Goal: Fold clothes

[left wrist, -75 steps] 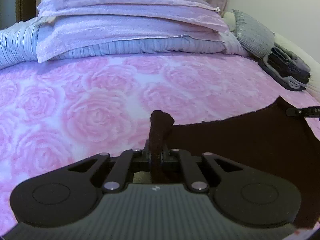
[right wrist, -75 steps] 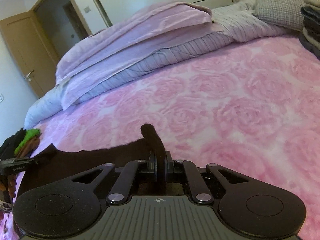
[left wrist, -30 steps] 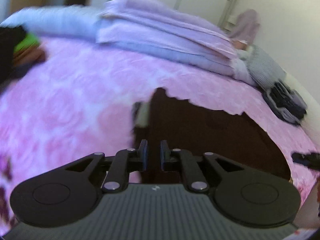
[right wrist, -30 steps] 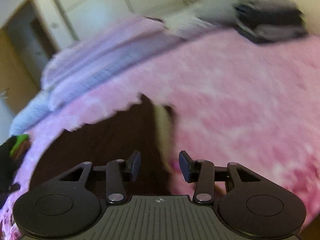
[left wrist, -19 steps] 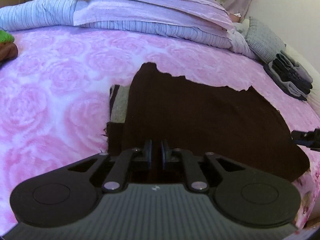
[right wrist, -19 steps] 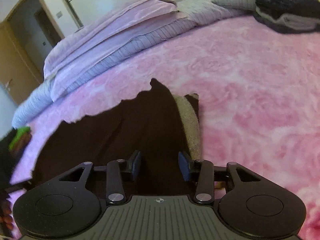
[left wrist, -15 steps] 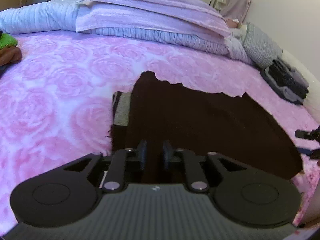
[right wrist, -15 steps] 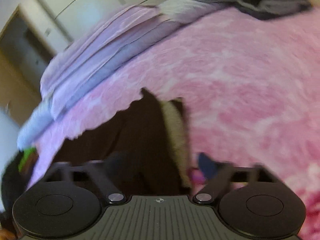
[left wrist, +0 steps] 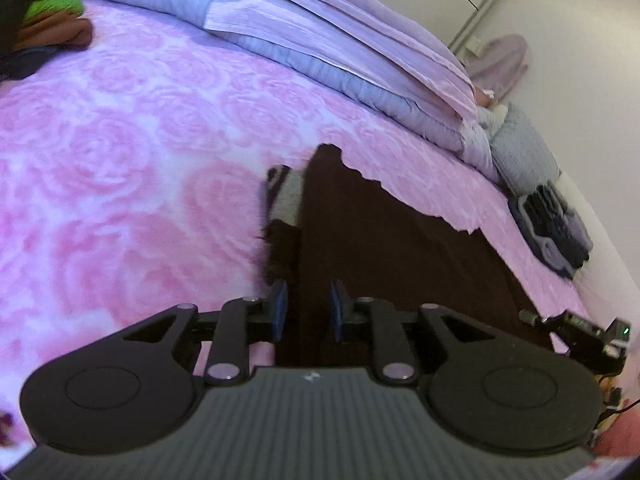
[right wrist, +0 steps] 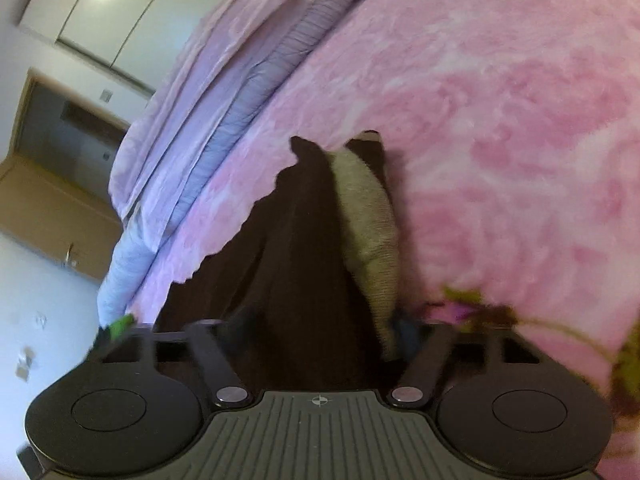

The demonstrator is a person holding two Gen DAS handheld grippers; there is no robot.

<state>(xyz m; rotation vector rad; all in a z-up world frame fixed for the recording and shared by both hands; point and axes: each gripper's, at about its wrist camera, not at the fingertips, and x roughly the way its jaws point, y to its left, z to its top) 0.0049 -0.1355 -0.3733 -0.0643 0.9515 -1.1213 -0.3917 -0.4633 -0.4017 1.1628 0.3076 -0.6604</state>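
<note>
- Garment (left wrist: 400, 248): dark brown, spread flat on the pink rose-patterned bed (left wrist: 120, 152), reaching toward the bed's near edge; a beige ribbed band (right wrist: 372, 220) shows along one side fold.
- Left claw (left wrist: 306, 310): fingers a narrow gap apart, garment's edge running between them; pads not visibly pressing on it.
- Right claw (right wrist: 320, 328): blurred, jaws closing, brown cloth and the beige band between them; no firm pinch visible.
- Folded lilac and striped bedding (left wrist: 340, 48) lies along the bed's far edge.
- Grey cushion (left wrist: 520, 152) and stack of dark folded clothes (left wrist: 556, 228) sit at the far right corner.
- Green and brown clothes pile (left wrist: 48, 20) at the far left corner.
</note>
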